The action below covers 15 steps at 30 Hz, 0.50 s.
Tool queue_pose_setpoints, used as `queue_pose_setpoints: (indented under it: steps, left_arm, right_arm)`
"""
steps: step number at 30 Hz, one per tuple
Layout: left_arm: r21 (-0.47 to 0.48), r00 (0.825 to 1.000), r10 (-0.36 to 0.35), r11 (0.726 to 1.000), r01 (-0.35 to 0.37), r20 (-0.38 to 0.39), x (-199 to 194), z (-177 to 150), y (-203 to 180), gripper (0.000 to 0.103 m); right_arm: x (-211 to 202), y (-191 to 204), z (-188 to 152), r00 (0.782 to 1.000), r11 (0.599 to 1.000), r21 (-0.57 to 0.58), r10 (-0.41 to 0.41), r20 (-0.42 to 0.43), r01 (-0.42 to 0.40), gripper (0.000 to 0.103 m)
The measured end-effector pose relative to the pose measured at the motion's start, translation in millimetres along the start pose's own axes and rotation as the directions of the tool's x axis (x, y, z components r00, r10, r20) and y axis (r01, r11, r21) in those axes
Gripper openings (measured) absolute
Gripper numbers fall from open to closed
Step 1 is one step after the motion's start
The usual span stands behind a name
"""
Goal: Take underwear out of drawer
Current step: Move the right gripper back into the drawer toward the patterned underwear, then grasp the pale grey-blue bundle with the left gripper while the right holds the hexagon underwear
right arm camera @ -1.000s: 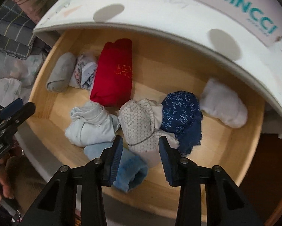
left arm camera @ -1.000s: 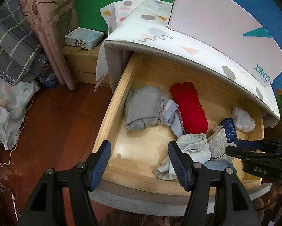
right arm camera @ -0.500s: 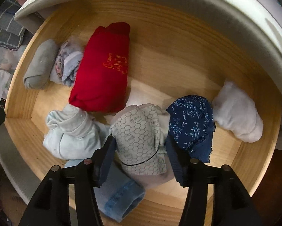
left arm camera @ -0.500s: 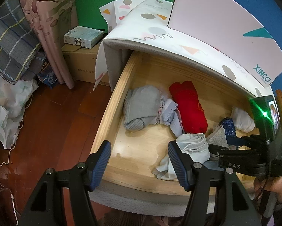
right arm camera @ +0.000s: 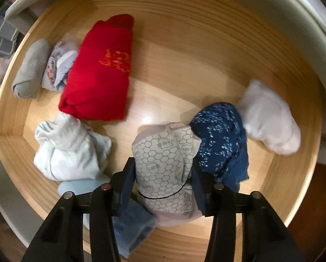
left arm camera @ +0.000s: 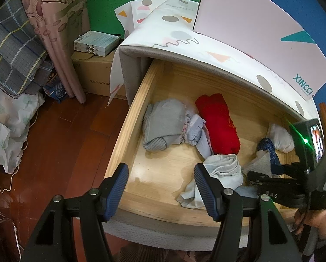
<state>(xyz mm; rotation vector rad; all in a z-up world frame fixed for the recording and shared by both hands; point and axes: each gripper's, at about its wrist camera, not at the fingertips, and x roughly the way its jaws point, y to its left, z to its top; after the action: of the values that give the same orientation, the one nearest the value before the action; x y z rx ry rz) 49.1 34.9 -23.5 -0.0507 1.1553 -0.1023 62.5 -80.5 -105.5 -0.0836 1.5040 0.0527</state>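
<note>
Inside drawer point(right arm camera: 184, 50): right gripper point(right arm camera: 163, 174) straddling honeycomb-print underwear point(right arm camera: 163, 159), contact unclear; left gripper point(left arm camera: 160, 187) wide, empty.

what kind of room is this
Probably a bedroom: an open wooden drawer of folded underwear such as the red pair, curtains and piled bedding beside it.

Even indoor light, blurred fisheye edges

You've got the honeycomb-print underwear point(right arm camera: 163, 163) bundled upright near the wooden drawer point(right arm camera: 206, 43) front, squeezed between pale-blue and navy rolls.
</note>
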Motion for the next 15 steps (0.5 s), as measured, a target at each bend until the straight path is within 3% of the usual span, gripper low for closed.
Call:
queue_pose_setpoints:
  steps: [5,9,15]
  left_arm:
    - [0.010,1.000,-0.004,1.000,0.004,-0.006,1.5,-0.4,-1.5,0.064]
    - [0.026,1.000,-0.014,1.000,0.014,-0.024,3.9,-0.1,-3.1,0.064]
    - [0.075,0.997,-0.030,0.997,0.036,-0.077,12.1,-1.1,-11.1,0.064]
  right_arm:
    - [-10.8,-15.4,-18.1,0.999,0.998,0.065,0.019,0.039,-0.022,0.042]
    - [-30.6,-26.0,-31.9,0.992,0.991,0.123,0.044,0.118,-0.059,0.042]
    - [-61.5,-27.3,-49.6,0.978,0.986,0.167,-0.007,0.210,-0.028,0.042]
